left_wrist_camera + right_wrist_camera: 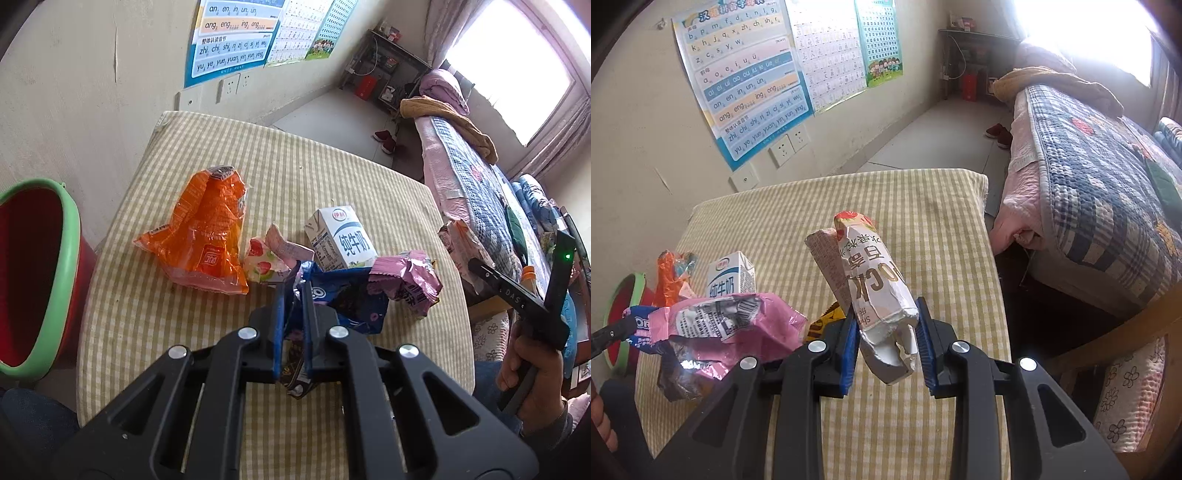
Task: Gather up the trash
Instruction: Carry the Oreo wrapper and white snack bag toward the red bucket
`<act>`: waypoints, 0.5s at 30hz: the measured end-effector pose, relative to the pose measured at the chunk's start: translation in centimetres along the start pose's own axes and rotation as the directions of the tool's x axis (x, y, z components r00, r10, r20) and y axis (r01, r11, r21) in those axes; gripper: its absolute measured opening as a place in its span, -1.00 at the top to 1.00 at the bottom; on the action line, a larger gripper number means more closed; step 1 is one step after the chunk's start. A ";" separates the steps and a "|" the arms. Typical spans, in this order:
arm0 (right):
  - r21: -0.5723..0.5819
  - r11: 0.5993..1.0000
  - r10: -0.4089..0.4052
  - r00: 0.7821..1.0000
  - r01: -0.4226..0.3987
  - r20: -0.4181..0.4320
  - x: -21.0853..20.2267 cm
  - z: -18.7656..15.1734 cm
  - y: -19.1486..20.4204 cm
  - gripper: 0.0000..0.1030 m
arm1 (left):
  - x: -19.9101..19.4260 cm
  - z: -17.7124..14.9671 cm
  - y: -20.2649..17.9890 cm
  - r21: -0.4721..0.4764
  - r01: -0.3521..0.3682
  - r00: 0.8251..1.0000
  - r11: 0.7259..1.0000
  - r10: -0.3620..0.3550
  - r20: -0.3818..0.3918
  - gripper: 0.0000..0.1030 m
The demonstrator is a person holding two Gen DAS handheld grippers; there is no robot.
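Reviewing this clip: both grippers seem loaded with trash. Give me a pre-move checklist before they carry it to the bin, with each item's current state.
1. Left gripper shut on the blue wrapper: ok.
2. Right gripper shut on the crushed white box: ok.
3. Blue wrapper free of the pink wrapper: cannot tell, they overlap.
4. White box lifted off the checked tabletop: ok.
5. Red bin with the green rim open and unobstructed: ok.
6. Orange bag and milk carton still to collect: not ok.
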State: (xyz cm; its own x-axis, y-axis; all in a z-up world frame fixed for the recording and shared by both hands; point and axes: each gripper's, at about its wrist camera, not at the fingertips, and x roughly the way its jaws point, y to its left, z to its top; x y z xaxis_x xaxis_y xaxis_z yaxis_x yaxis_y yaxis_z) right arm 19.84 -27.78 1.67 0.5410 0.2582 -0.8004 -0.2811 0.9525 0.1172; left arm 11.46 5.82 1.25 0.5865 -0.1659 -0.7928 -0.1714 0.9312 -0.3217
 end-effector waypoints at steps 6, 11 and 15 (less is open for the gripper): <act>-0.016 1.000 0.022 0.999 -0.022 0.032 -2.6 -0.1 1.5 0.46 | -3.0 0.2 -0.8 0.060 -0.081 0.994 0.995 0.076 0.082 0.85; -0.042 0.998 0.046 0.998 -0.045 0.044 -3.9 -0.3 3.2 0.46 | -4.5 0.4 -0.4 0.046 -0.085 0.991 0.995 0.080 0.106 0.85; -0.063 0.996 0.070 0.996 -0.066 0.059 -5.0 -0.2 4.8 0.46 | -5.7 0.4 0.3 0.028 -0.088 0.988 0.996 0.083 0.128 0.85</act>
State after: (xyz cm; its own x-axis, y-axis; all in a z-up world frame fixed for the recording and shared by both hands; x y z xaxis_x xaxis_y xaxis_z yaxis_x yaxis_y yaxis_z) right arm 15.62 -24.54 6.12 0.5658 0.3332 -0.7542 -0.3658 0.9212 0.1326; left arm 8.39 7.22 5.87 0.6668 -0.0447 -0.7439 -0.2001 0.9508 -0.2365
